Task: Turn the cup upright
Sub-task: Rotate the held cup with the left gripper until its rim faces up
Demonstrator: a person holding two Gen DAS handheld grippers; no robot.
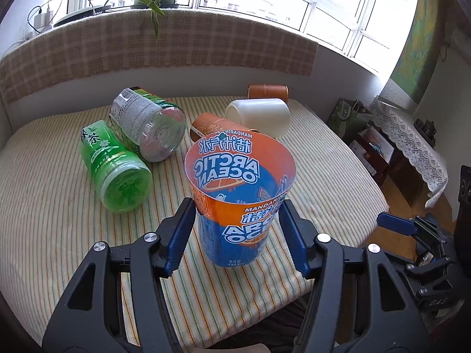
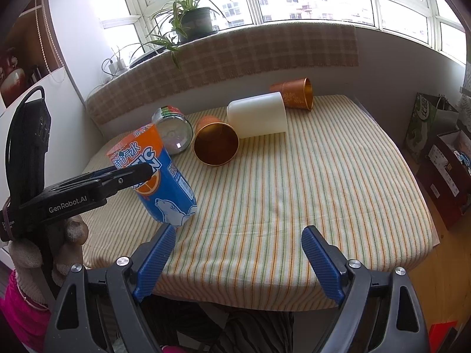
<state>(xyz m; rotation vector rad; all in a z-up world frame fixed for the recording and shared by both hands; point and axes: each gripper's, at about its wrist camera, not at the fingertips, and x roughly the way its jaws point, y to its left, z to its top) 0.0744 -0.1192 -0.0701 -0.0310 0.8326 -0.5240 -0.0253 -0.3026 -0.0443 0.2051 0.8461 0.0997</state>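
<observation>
The left gripper (image 1: 237,214) reaches forward over the near edge of the table (image 2: 294,191), its fingers (image 1: 181,235) clamped on the orange-and-blue cup (image 1: 235,194) at mid-height. The cup tilts, mouth up, its base low over the striped cloth; contact with the cloth is unclear. The right gripper (image 2: 238,260) hovers to the right of the cup, near the table edge, fingers spread and grasping nothing. Beyond the cup lie a green bottle (image 1: 116,167), a clear bottle (image 1: 150,126), a white cup (image 2: 259,117) and two copper cups (image 2: 216,141).
</observation>
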